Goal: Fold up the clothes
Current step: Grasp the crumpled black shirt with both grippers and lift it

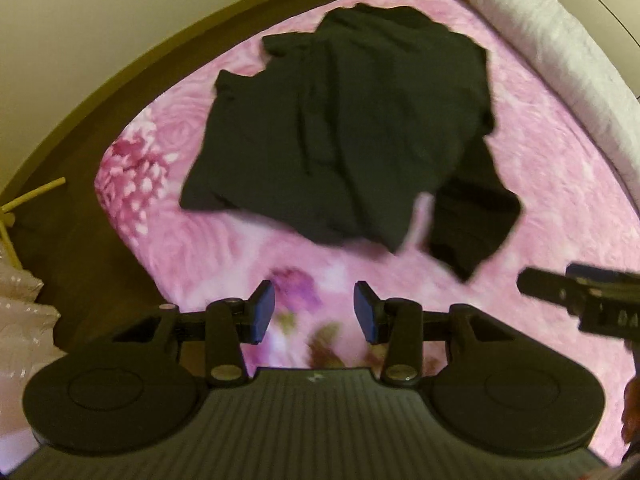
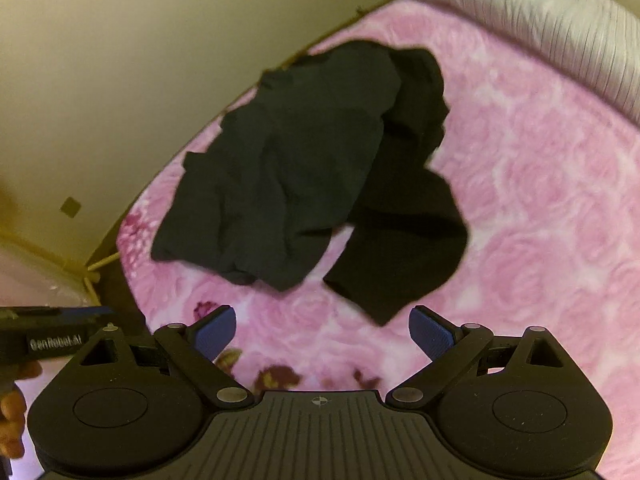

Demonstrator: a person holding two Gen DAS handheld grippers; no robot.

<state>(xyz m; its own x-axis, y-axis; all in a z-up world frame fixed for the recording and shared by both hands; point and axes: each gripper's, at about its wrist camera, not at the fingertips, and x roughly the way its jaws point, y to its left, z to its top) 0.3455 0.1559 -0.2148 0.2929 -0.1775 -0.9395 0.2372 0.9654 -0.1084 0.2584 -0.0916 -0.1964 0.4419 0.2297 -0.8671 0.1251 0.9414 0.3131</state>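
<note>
A black garment (image 1: 340, 128) lies crumpled on the pink floral bed cover (image 1: 560, 184), with a loose flap at its near right corner. In the right wrist view the same black garment (image 2: 304, 176) spreads across the pink cover (image 2: 540, 184). My left gripper (image 1: 315, 312) hovers open just short of the garment's near edge, nothing between its blue pads. My right gripper (image 2: 322, 334) is also open and empty, close to the near flap. Each gripper shows at the edge of the other's view: the right gripper (image 1: 580, 300) and the left gripper (image 2: 56, 332).
A white quilted bolster (image 1: 560, 52) runs along the bed's far right side. A cream wall and brown floor strip (image 1: 80, 184) border the bed on the left, with wooden sticks (image 1: 24, 204) and plastic wrapping (image 1: 20, 320) beside it. A hand (image 2: 12, 412) holds the left gripper.
</note>
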